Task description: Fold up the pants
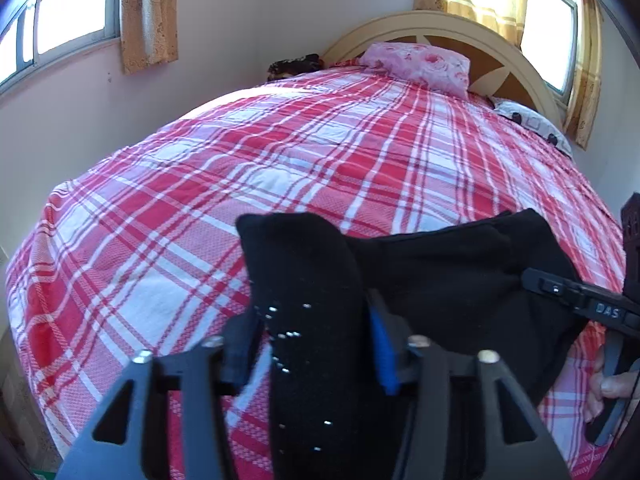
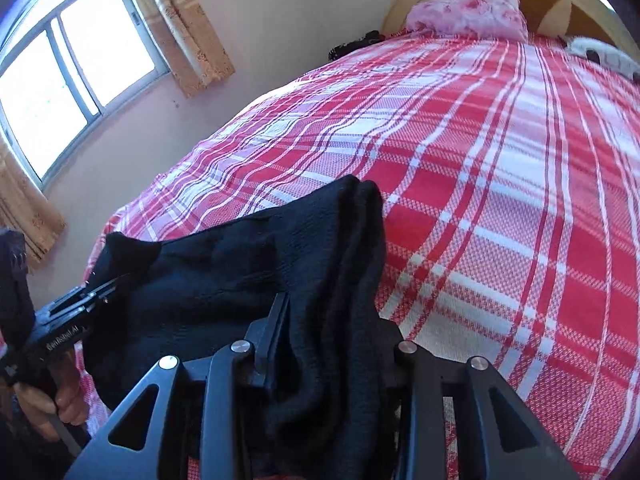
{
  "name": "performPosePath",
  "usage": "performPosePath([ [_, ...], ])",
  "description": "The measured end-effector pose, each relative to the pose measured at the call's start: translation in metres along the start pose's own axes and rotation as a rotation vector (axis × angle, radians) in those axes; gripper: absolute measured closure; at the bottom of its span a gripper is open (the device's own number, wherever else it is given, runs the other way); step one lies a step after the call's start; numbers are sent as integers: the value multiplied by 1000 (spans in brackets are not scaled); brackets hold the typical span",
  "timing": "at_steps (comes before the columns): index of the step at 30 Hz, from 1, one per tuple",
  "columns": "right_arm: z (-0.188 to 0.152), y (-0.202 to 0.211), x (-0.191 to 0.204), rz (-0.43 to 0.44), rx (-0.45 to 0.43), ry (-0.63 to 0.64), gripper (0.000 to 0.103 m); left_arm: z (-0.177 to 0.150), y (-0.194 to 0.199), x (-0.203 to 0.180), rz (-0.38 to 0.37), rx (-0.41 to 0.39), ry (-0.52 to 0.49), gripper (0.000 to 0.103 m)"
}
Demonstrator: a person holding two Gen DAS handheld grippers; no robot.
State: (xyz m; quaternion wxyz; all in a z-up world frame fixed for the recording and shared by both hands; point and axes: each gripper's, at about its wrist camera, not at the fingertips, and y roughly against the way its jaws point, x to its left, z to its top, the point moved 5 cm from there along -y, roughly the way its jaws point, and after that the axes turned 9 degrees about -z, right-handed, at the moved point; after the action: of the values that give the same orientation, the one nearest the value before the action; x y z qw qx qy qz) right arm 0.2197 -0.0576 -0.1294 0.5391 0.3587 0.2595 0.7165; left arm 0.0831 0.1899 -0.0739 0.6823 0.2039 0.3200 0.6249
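Note:
The black pants [image 1: 460, 272] hang bunched between my two grippers over the near end of the bed. My left gripper [image 1: 316, 320] is shut on one thick fold of the black cloth, which stands up between its fingers. My right gripper [image 2: 332, 320] is shut on another fold of the pants [image 2: 224, 280]. The right gripper also shows at the right edge of the left wrist view [image 1: 536, 280], biting the cloth. The left gripper shows at the left of the right wrist view [image 2: 108, 284], also on the cloth. The fingertips are hidden by fabric.
The bed has a red and white plaid cover [image 1: 320, 152]. A pink floral pillow [image 1: 420, 64] and a second pillow [image 1: 532, 124] lie by the headboard [image 1: 400, 28]. A dark object [image 1: 296, 66] sits at the far left corner. Windows with curtains [image 1: 148, 12] line the walls.

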Motion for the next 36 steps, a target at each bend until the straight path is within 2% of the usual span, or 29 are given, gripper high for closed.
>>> performPosePath([
  [1,0,0,-2,-2,5,-16,52,2,2,5,20,-1,9,28],
  [4,-1,11,-16,40,6,-122,47,7,18,19,-6,-21,55,26],
  [6,-2,34,-29,1,-72,-213,47,10,30,23,24,-47,63,26],
  [7,-1,51,-33,-65,-137,-233,47,12,40,24,76,-85,52,27],
  [9,-1,78,-22,-146,-234,-179,47,18,63,19,185,-185,-5,29],
  [10,0,85,-9,-164,-250,-119,47,19,68,15,207,-211,-21,29],
  [11,0,88,5,-182,-254,-63,48,21,74,9,217,-238,-37,29],
  [13,0,85,28,-181,-248,14,50,23,73,-8,162,-254,-69,29],
  [15,-3,74,45,-182,-221,70,54,20,60,-26,104,-231,-112,29],
  [18,-11,46,49,-182,-150,56,54,6,28,-40,91,-150,-139,30],
  [20,-18,38,44,-200,-142,51,54,-4,7,-36,97,-87,-124,30],
  [24,-21,32,45,-217,-148,78,54,-11,-1,-36,112,-62,-130,29],
  [26,-22,29,47,-231,-147,85,53,-11,-2,-40,102,-49,-137,19],
  [29,-19,30,49,-243,-144,93,51,-13,-1,-43,124,-31,-151,19],
  [33,-23,65,47,-143,-140,-77,51,-18,24,-53,85,-46,-149,19],
  [36,-35,96,45,-152,-146,-193,51,-27,45,-62,50,-49,-118,19],
])
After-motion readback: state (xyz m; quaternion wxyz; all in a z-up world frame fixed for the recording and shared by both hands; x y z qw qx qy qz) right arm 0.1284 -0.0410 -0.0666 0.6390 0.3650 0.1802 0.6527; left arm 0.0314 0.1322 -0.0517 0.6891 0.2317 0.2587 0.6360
